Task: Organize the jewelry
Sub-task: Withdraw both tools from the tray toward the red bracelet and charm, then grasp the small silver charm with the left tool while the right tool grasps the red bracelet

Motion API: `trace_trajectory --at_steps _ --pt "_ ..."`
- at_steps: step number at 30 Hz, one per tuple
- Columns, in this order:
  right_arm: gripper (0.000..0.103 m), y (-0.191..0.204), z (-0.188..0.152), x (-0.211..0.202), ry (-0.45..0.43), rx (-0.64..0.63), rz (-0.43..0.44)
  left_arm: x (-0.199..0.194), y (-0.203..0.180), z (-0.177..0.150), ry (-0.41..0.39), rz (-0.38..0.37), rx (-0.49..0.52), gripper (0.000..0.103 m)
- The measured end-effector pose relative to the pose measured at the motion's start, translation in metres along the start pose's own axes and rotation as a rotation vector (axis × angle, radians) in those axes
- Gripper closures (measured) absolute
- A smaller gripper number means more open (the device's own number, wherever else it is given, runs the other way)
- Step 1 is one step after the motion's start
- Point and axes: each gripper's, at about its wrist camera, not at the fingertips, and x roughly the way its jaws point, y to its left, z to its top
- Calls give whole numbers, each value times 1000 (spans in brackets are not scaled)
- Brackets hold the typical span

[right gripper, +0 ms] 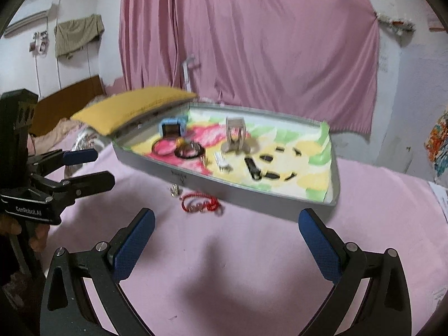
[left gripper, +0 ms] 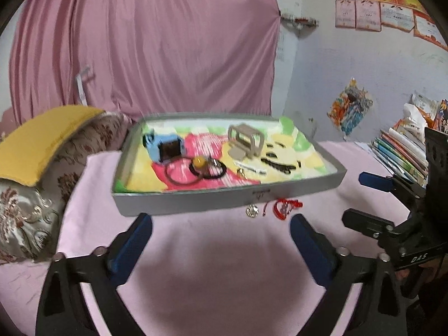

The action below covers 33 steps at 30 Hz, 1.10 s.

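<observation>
A grey tray (left gripper: 196, 200) (right gripper: 252, 196) with a colourful lining sits on a pink cloth. Inside lie a blue ring box (left gripper: 163, 147) (right gripper: 172, 127), dark bangles (left gripper: 182, 172) (right gripper: 190, 149), a beige stand (left gripper: 246, 140) (right gripper: 236, 135) and black hair clips (left gripper: 280, 165) (right gripper: 266, 172). A red cord bracelet (left gripper: 285, 207) (right gripper: 200, 204) and a small silver earring (left gripper: 252, 210) (right gripper: 174, 189) lie on the cloth before the tray. My left gripper (left gripper: 221, 225) (right gripper: 92, 168) is open and empty near the tray's front. My right gripper (right gripper: 226, 221) (left gripper: 358, 196) is open and empty, just beyond the bracelet.
A yellow cushion (left gripper: 44, 140) (right gripper: 134, 106) lies on a patterned pillow (left gripper: 25, 210) left of the tray. A stack of books (left gripper: 400, 151) stands at the right. A pink curtain (left gripper: 145, 42) hangs behind.
</observation>
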Motion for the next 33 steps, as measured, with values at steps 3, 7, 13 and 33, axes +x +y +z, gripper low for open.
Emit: trace_trajectory --at_steps 3,7,13,33 --pt "23 0 0 13 50 0 19 13 1 0 59 -31 -20 27" --pt "39 -1 2 28 103 15 55 27 0 -1 109 -74 -41 41" --pt "59 -2 5 47 159 30 84 40 -10 4 143 -98 -25 57" --pt "77 -1 14 76 231 47 154 81 -26 13 245 -103 -16 79"
